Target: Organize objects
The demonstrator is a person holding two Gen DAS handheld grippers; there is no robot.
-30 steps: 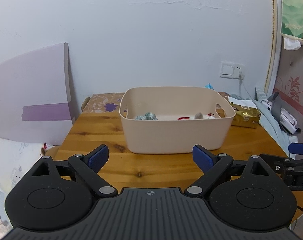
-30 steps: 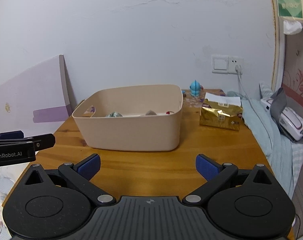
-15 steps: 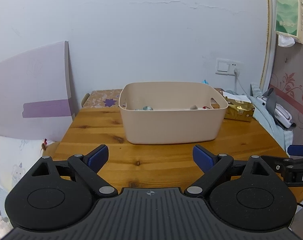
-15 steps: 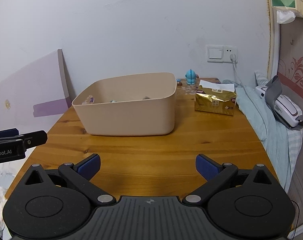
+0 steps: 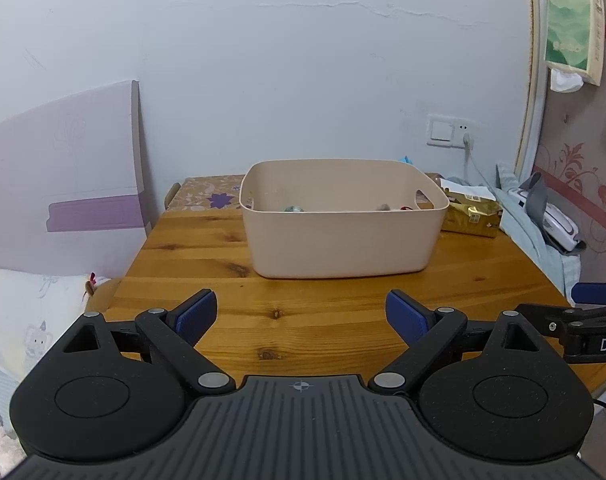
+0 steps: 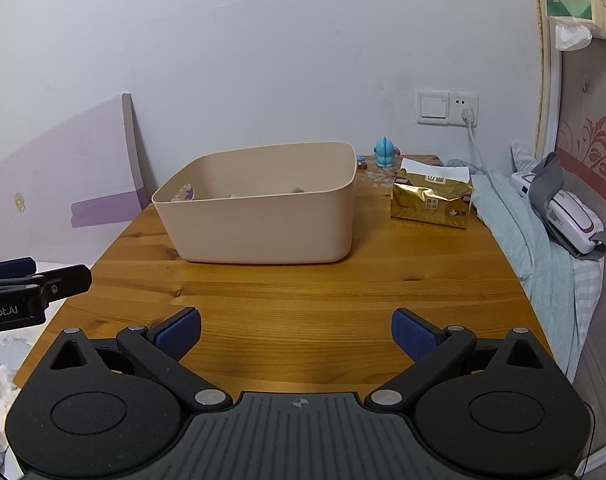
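A beige plastic bin (image 5: 343,236) stands on the wooden table (image 5: 303,320), also in the right wrist view (image 6: 259,220). Small items lie inside it, mostly hidden by its wall. My left gripper (image 5: 301,316) is open and empty, low over the table's front part, well short of the bin. My right gripper (image 6: 297,332) is open and empty, beside the left one, also short of the bin. Each gripper shows at the other view's edge: the right one (image 5: 595,320) and the left one (image 6: 31,284).
A gold tissue pack (image 6: 431,198) lies right of the bin. A small blue figure (image 6: 384,152) stands behind it near the wall. A patterned box (image 5: 207,196) is at the back left. A purple board (image 5: 63,180) leans on the left. Bedding and a white device (image 6: 563,212) lie right of the table.
Both grippers have drawn back from the bin and dropped lower, so the bin looks smaller and its contents are more hidden. Both stay open and empty.
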